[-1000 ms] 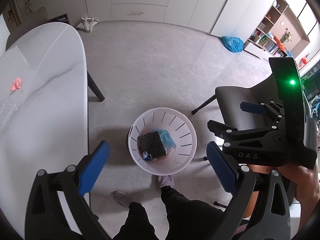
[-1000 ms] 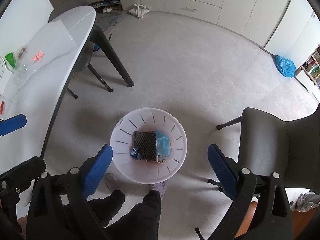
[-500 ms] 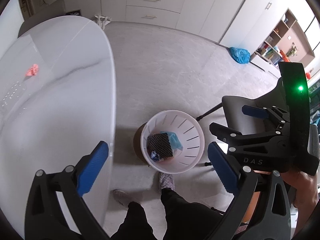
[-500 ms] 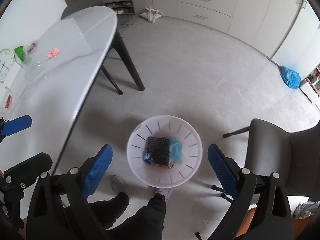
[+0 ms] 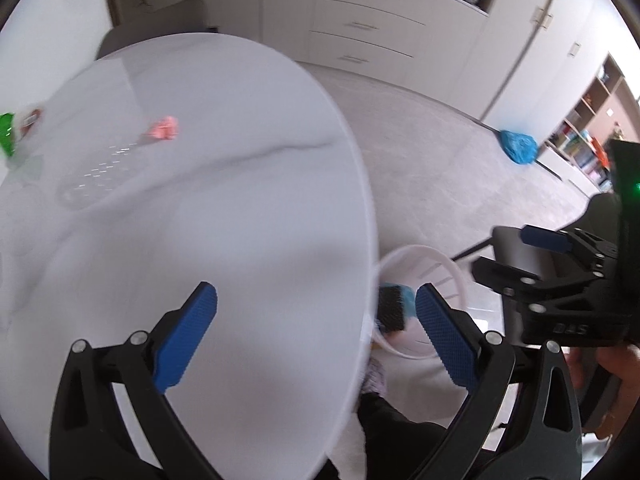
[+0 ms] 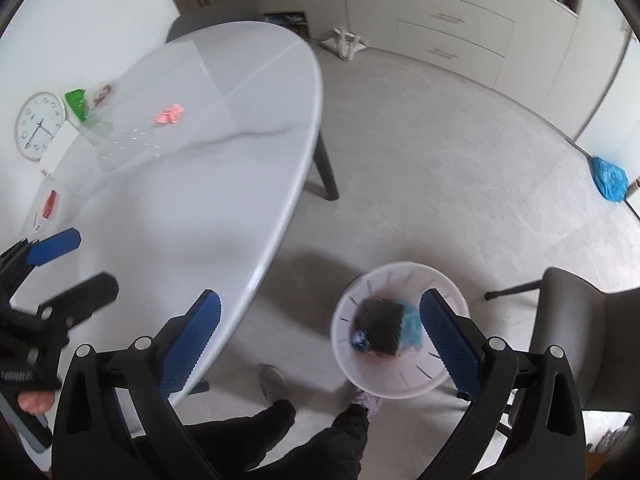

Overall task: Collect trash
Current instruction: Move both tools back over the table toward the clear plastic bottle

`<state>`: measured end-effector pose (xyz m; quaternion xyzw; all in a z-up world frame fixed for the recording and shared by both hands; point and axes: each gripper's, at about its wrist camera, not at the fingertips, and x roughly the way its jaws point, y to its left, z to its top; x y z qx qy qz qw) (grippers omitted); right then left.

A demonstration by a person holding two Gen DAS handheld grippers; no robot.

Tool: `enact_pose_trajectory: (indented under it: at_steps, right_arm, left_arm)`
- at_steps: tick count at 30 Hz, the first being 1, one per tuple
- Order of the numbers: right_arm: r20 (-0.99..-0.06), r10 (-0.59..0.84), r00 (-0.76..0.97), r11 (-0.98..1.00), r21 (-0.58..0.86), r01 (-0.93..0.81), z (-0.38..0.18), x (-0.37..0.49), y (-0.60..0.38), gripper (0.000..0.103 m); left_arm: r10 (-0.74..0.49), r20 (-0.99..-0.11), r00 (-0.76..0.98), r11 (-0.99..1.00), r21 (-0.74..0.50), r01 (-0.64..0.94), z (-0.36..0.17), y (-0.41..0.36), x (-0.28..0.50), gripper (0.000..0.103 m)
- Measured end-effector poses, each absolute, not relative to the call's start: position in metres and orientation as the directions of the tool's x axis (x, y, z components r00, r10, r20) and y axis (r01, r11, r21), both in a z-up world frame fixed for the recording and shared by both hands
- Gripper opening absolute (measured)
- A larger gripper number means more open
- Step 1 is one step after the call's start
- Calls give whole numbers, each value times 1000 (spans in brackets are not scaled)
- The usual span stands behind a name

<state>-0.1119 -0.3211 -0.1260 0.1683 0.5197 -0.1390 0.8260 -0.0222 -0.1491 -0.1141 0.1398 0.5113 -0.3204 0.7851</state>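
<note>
Left wrist view looks across the white marble-look counter (image 5: 208,208), and honestly most of that top is bare. The rounded edge curves down on the side toward the white bin (image 5: 440,264), which sits on the floor just past that edge, partly tucked behind it from this angle. Left tongs (image 5: 316,336) are spread wide with nothing between the blue pads, hanging over the near part of the counter, one pad over the top and the other out past the edge above the bin.

Trash on the counter, all well away from the bin at the far wall side: a crumpled pink scrap (image 5: 163,129), a clear plastic wrapper (image 5: 96,176) just beside it, and a green packet (image 6: 76,102) further along by a wall clock (image 6: 39,125).

Right wrist view has the right tongs (image 6: 320,338) also wide apart and empty, held over the floor between the counter edge and the bin. Bin already holds a black mesh sponge thing (image 6: 380,322) and a blue bag (image 6: 412,326). A grey chair (image 6: 576,320) stands just beside the bin on the side away from the counter. Lots of open floor beyond the bin toward the cabinets. The person's legs (image 6: 316,436) and feet are right next to the bin.
</note>
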Motion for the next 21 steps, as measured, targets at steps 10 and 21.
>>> enact_pose_trajectory:
  at_steps: [10,21]
  right_arm:
    - [-890,-17,455,943,137,303,-107,-48,-266,100]
    - [-898,10,441,949,148,280,-108,15,-236,100]
  left_arm:
    - [-284,-875,393,768,37,639,-105,-87,82,95]
    - [-228,-885,405,612,194,767,-130,-82,211,95]
